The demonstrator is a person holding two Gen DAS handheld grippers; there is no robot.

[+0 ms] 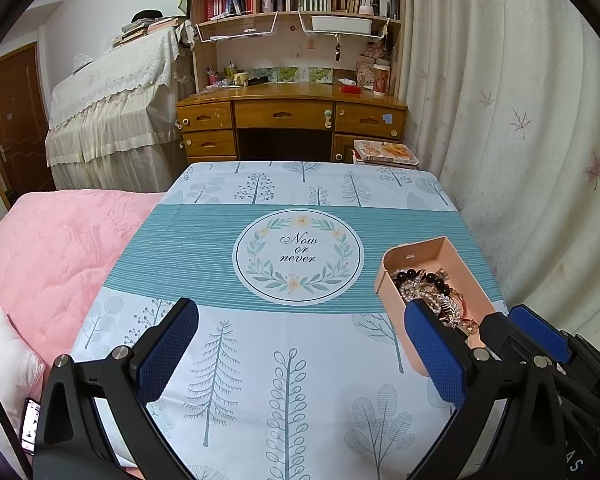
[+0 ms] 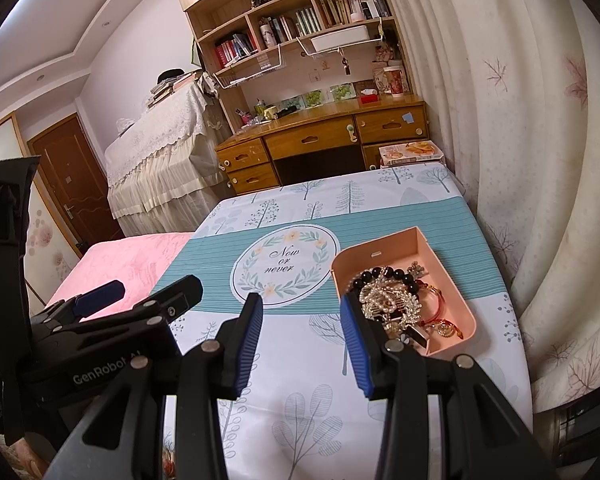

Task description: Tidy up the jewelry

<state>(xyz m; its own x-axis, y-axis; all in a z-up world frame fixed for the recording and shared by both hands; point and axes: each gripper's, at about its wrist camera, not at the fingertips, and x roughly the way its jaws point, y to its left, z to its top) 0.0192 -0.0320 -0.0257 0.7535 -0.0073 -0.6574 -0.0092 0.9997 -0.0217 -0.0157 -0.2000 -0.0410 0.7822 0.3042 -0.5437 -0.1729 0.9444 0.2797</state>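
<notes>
A table draped in a cloth (image 1: 260,360) printed with trees and a wreath reading "Now or never" is seen from both wrist views. A pink tray (image 2: 466,316) is set on the cloth toward its right edge, near the curtain (image 2: 540,160). The tray is filled at its near end with tangled jewelry (image 2: 396,300): a string of black beads (image 2: 396,274), pearl and gold chains, and a red bangle (image 2: 440,304) lying against the right wall; the far end of the tray is bare. The left gripper (image 1: 300,344) is held above the cloth with its jaws spread wide and nothing between them; only printed fabric is seen in the gap. Its right finger overlaps the near left side of the tray in the left view, but contact cannot be told. The right gripper (image 2: 300,340) is held just left of the tray, its blue-padded jaws parted about halfway and empty, with cloth showing between them. Its right pad (image 2: 354,344) lies in front of the tray's near left corner. In the right view the left gripper appears to the left, over the table's edge beside a pink blanket (image 2: 132,264). A wooden desk (image 1: 292,112) with bookshelves above it stands beyond the table.
</notes>
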